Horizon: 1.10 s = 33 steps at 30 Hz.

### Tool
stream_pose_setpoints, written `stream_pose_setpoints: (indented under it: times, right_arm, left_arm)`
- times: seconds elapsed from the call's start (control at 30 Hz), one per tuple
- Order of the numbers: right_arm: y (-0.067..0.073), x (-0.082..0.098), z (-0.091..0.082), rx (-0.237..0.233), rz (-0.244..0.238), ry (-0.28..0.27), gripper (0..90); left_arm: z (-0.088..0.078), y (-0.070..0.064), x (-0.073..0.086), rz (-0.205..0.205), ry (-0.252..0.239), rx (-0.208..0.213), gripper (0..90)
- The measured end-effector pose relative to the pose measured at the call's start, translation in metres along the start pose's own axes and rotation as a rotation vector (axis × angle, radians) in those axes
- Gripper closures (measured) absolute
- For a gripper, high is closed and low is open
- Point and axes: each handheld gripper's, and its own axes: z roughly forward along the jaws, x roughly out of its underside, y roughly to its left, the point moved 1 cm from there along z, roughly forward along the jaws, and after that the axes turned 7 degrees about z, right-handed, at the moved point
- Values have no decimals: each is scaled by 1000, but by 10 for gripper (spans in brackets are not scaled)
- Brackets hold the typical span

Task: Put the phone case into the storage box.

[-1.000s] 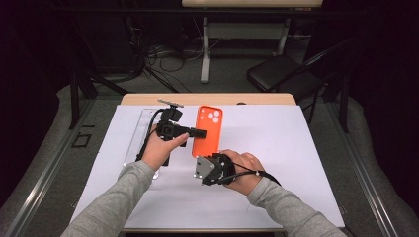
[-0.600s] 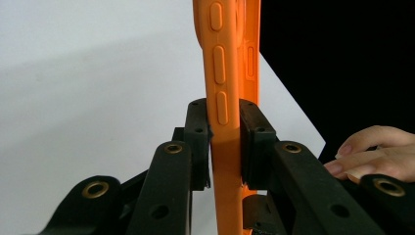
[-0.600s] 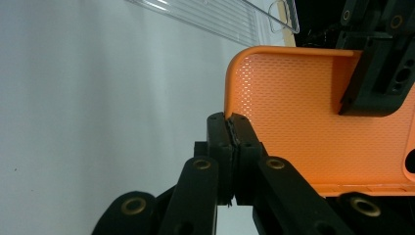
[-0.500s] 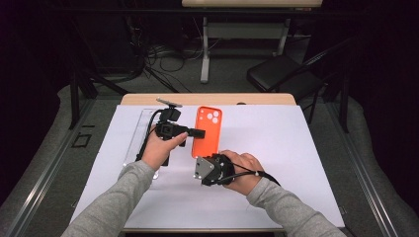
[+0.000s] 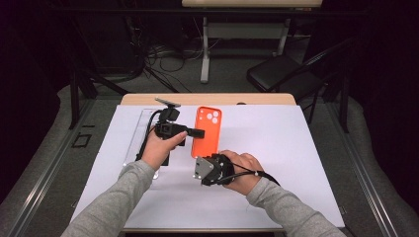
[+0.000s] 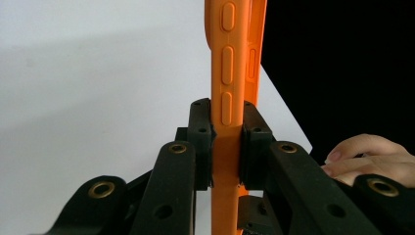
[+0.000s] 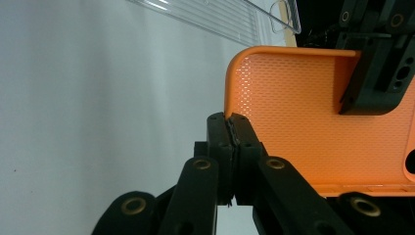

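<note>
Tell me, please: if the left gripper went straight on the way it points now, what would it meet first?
The left gripper is already shut on the edge of the orange phone case, so going on would push the case itself. Beyond the case, the white table cover looks free, though depth is unclear.

Hidden and cut-off parts around the orange rubbery phone case (image 5: 206, 132)

In the high view the left gripper (image 5: 196, 133) covers part of the case's left edge, and the right gripper (image 5: 203, 160) hides its near end. In the left gripper view the case runs off the top edge. In the right gripper view it is cut by the right edge, and the clear ribbed plastic tray (image 7: 220, 14) by the top.
</note>
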Motion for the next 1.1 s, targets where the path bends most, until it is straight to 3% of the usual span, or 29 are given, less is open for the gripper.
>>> stream_pose_setpoints:
  times: [0.4, 1.1]
  right_arm:
    - [0, 1, 1, -7, 3, 6, 894]
    - [0, 2, 2, -20, 16, 7, 889]
  left_arm:
    - [1, 3, 1, -41, 7, 13, 798]
    - [2, 4, 2, -47, 15, 14, 800]
